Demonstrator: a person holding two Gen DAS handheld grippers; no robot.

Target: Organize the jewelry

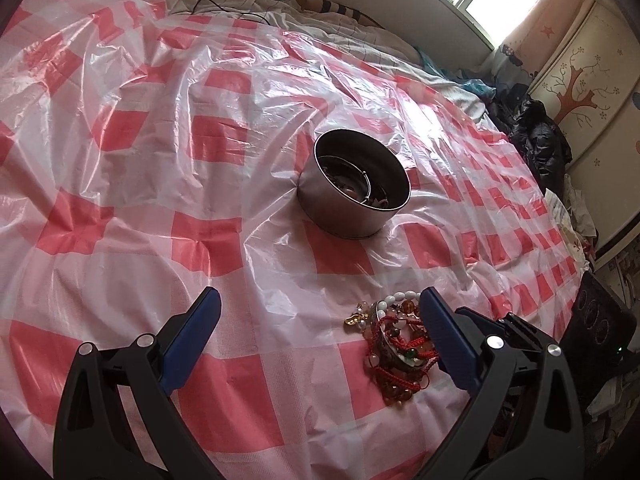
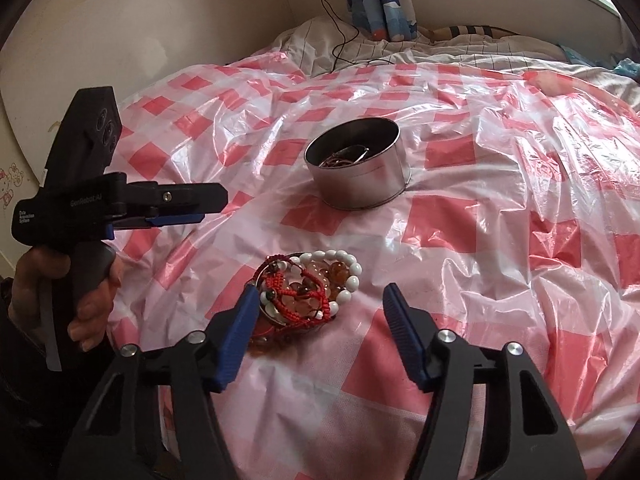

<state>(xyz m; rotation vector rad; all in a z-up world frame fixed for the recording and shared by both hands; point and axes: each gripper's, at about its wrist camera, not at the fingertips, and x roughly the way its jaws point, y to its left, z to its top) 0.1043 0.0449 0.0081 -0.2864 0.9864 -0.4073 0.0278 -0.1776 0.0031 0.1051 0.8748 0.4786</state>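
Observation:
A tangle of jewelry point(image 1: 396, 344), made of red cord bracelets, amber beads and a white bead bracelet, lies on the red-and-white checked plastic sheet point(image 1: 200, 140). My left gripper point(image 1: 320, 298) is open wide, and its right finger point(image 1: 444, 340) covers the pile's edge. In the right wrist view the pile point(image 2: 310, 292) sits between the fingers of my right gripper point(image 2: 322, 292), against the left finger point(image 2: 240, 328) and apart from the right one, so the jaws are open. Beyond stands a round metal tin point(image 1: 352, 208) point(image 2: 360, 184) with bangles inside. A hand holds the left gripper point(image 2: 208, 208) at the left.
The sheet point(image 2: 500, 200) covers a bed and is crinkled all over. A black cable point(image 2: 340, 40) runs across the bedding by the far wall. Dark clothes point(image 1: 536, 140) are heaped at the bed's right edge, beside a wardrobe point(image 1: 592, 92).

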